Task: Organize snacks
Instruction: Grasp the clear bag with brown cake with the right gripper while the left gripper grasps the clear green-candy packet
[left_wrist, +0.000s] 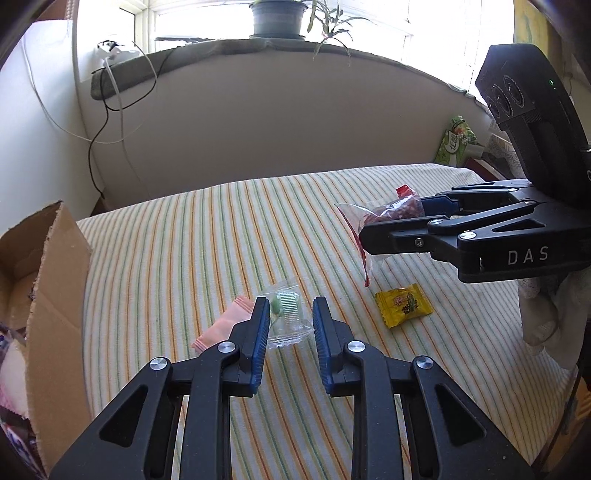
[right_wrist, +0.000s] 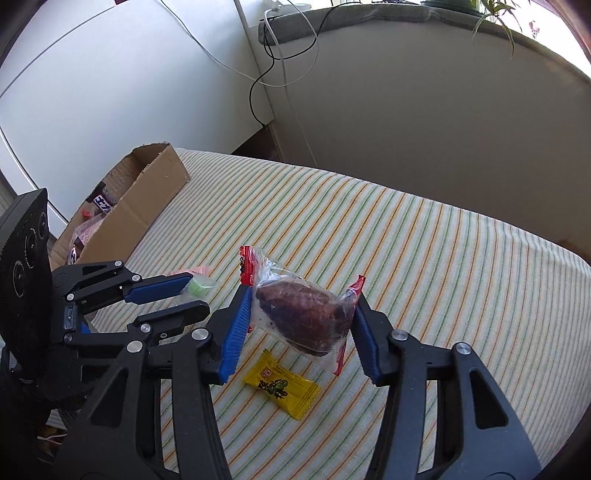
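Red-edged date packet (right_wrist: 301, 314) pinched in right gripper (right_wrist: 303, 317), lifted off striped cloth (right_wrist: 443, 258). Left gripper (left_wrist: 287, 314) spread over clear green candy (left_wrist: 286, 314) (not gripped). Next: carry packet to cardboard box (right_wrist: 147, 206).

A clear packet with red ends (right_wrist: 301, 314), holding a dark brown snack, hangs tilted above the striped table (right_wrist: 424, 240). A yellow candy packet (right_wrist: 281, 384) lies flat just below it. A clear packet with green contents (left_wrist: 286, 314) overlaps a pink packet (left_wrist: 225, 325) beside it. The open cardboard box (right_wrist: 147, 206) at the table's edge holds several wrapped snacks.
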